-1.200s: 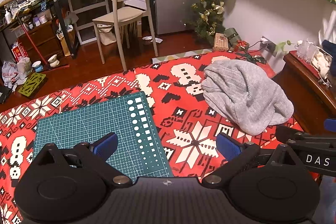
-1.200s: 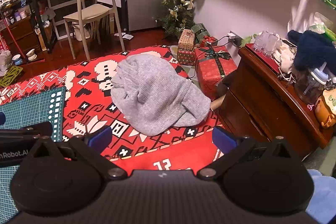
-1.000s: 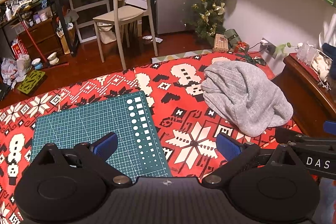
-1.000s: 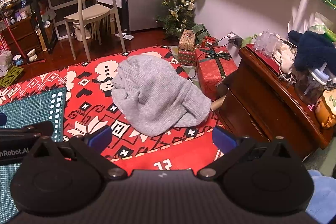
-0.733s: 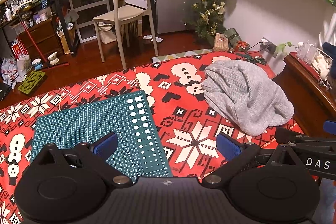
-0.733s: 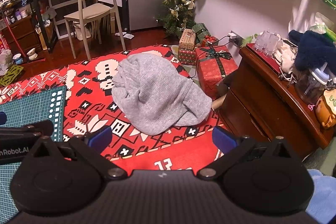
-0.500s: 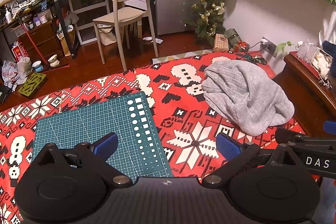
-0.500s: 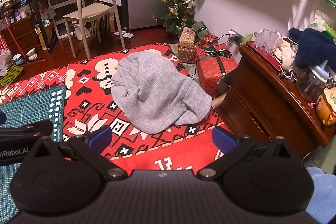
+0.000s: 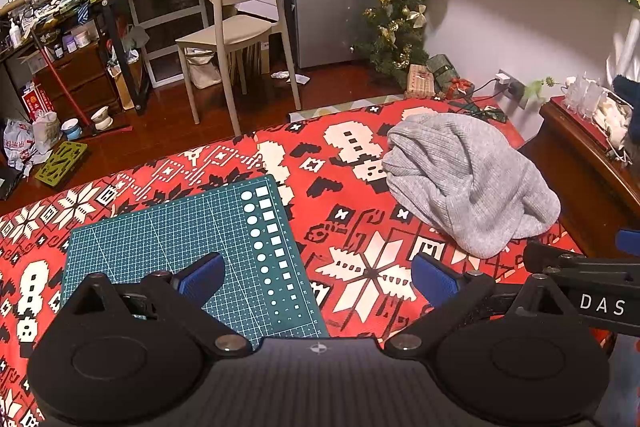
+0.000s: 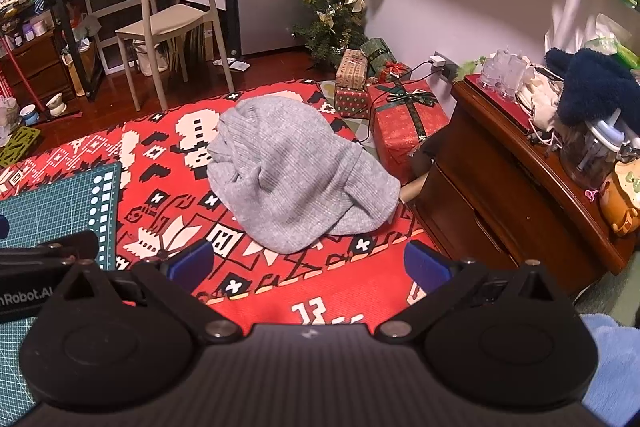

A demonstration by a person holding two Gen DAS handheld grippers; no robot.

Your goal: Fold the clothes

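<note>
A grey ribbed knit sweater (image 10: 296, 179) lies in a crumpled heap on the red Christmas-patterned cloth (image 9: 360, 267), well to the right of the green cutting mat (image 9: 180, 239) and near the cloth's far right edge, beside the wooden dresser (image 10: 520, 195). Nothing of the folding looks begun. The left claw (image 9: 316, 273) hangs over the mat's right edge with its jaws wide and empty; the right claw (image 10: 306, 261) hangs wide and empty too, just short of the sweater's near hem (the nearer of the two, so probably the one to reach first). The mat's bare surface may be meant as the folding spot.
</note>
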